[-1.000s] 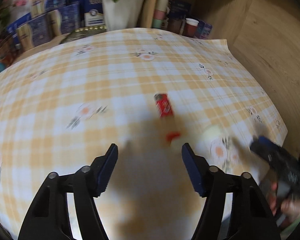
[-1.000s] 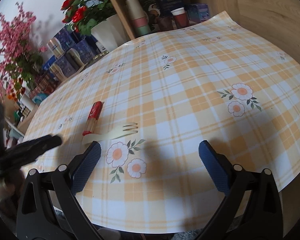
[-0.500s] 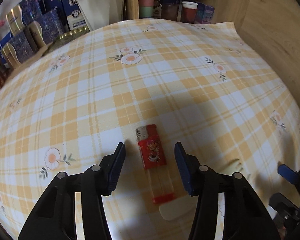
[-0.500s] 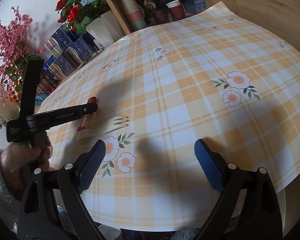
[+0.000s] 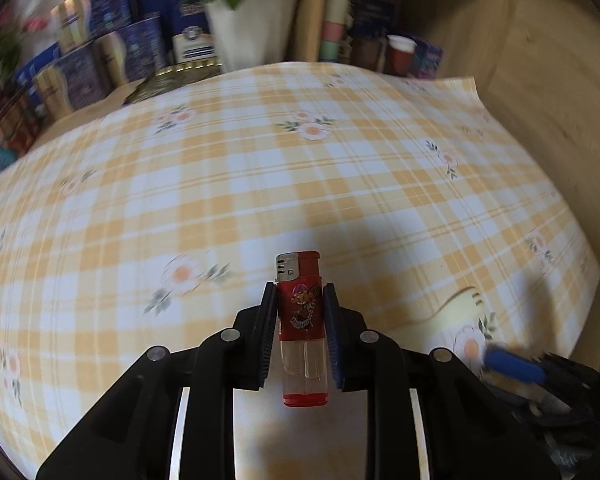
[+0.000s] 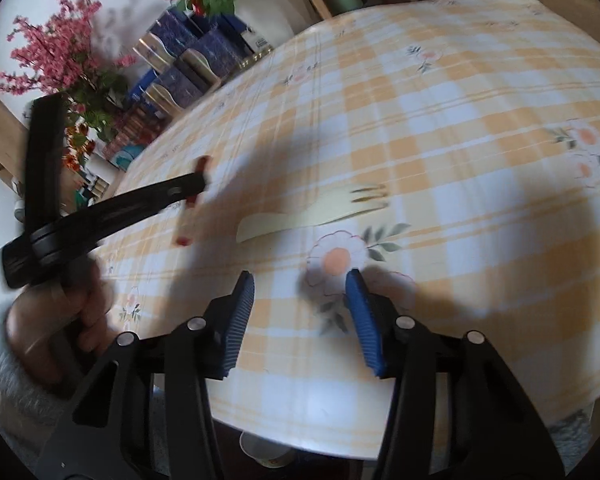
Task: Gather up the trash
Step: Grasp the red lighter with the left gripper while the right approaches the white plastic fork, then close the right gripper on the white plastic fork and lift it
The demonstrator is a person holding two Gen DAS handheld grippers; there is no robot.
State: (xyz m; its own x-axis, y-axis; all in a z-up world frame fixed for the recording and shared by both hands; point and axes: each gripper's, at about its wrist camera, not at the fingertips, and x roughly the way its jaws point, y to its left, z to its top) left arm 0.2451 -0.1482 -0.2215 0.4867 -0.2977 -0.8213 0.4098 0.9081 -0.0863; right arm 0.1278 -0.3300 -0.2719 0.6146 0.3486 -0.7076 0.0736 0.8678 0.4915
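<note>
A red lighter (image 5: 300,312) with a clear lower body lies on the yellow checked tablecloth (image 5: 300,180). My left gripper (image 5: 299,288) is closing, and both pads press against the lighter's sides. In the right wrist view the lighter (image 6: 190,204) shows blurred at the tip of the left gripper (image 6: 198,182), which a hand in a grey sleeve holds. A pale wooden fork (image 6: 324,212) lies flat, just beyond my right gripper (image 6: 300,280). The right jaws are closing with only tablecloth between them. The fork (image 5: 460,304) also shows at the right in the left wrist view.
A white plant pot (image 5: 252,36), blue boxes (image 5: 100,64) and stacked cups (image 5: 336,24) stand behind the table. A wooden wall (image 5: 548,80) runs along the right side. The table's near edge (image 6: 300,436) is just below my right gripper, with a cup (image 6: 266,450) under it.
The left jaws have narrowed from wide apart to pressing on the lighter's sides. The right jaws have narrowed by about half, and the right gripper has come closer to the fork.
</note>
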